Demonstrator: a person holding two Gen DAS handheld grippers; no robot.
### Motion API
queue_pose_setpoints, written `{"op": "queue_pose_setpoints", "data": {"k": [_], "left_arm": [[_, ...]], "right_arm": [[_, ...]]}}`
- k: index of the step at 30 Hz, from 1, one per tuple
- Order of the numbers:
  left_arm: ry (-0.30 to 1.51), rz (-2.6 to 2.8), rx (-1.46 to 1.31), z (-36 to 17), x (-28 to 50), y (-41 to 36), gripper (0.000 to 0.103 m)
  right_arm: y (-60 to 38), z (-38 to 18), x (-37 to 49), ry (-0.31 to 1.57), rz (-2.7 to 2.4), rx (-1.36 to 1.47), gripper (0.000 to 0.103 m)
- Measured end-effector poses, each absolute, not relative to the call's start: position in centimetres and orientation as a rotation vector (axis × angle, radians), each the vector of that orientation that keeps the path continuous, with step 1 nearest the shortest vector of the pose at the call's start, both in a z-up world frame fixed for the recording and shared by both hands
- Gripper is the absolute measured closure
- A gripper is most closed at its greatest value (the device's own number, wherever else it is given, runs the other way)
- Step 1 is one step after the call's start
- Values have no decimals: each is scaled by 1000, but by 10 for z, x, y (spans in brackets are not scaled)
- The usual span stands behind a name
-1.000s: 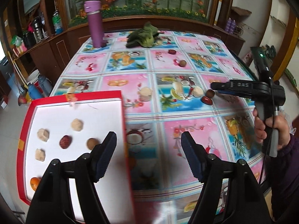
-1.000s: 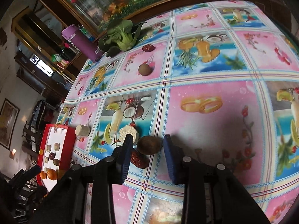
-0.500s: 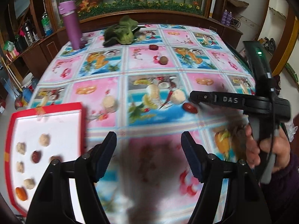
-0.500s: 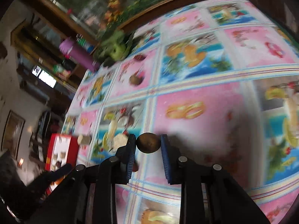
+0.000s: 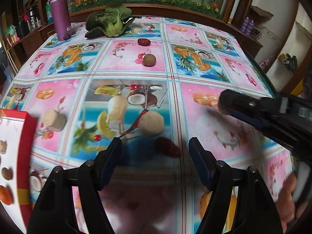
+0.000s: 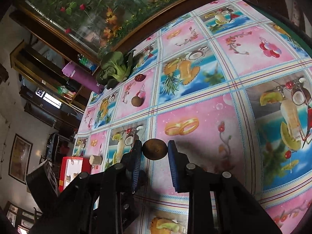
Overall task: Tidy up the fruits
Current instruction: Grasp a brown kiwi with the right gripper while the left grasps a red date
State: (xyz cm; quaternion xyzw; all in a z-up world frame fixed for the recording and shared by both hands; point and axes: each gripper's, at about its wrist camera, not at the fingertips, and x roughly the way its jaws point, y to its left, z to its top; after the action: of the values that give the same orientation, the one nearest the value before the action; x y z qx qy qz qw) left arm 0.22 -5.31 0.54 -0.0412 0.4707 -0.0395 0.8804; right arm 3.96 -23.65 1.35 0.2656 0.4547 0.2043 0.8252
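Note:
My left gripper (image 5: 155,146) hovers low over the flowered tablecloth, its jaws closing. A dark red date (image 5: 168,149) lies on the table between the fingers, and the pads are not touching it. Just beyond it sit a beige round fruit (image 5: 152,123) and a beige chunk (image 5: 53,120). My right gripper (image 6: 154,146) is shut on a brown round fruit (image 6: 154,149), held a little above the table. It enters the left wrist view from the right (image 5: 224,102). The red-rimmed white tray (image 5: 27,128) at the left edge holds several fruits.
Farther back lie another brown fruit (image 5: 149,60) and a red date (image 5: 143,41). A bok choy (image 5: 111,22) and a purple bottle (image 5: 60,11) stand at the far edge. A wooden cabinet runs behind the table. A hand (image 5: 288,193) grips the right tool.
My left gripper swung right, away from the tray, and sank toward the date, its jaws narrowing. My right gripper closed on the brown fruit and lifted it off the table.

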Motion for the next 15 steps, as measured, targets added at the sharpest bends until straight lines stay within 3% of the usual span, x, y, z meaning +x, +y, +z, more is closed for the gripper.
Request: {"op": "queue_pose_setpoints", "data": {"k": [1, 4, 6, 15], "left_arm": [[984, -79, -84, 3, 3, -54, 38], [955, -84, -38, 3, 0, -58, 58], [958, -106, -32, 4, -2, -58, 77], [937, -140, -19, 7, -32, -39, 77]], "right_arm": [[-236, 14, 40, 966, 435, 563, 77], [-232, 12, 39, 975, 445, 558, 77], [-229, 11, 39, 982, 452, 551, 77], [-203, 18, 28, 947, 547, 477, 77]]}}
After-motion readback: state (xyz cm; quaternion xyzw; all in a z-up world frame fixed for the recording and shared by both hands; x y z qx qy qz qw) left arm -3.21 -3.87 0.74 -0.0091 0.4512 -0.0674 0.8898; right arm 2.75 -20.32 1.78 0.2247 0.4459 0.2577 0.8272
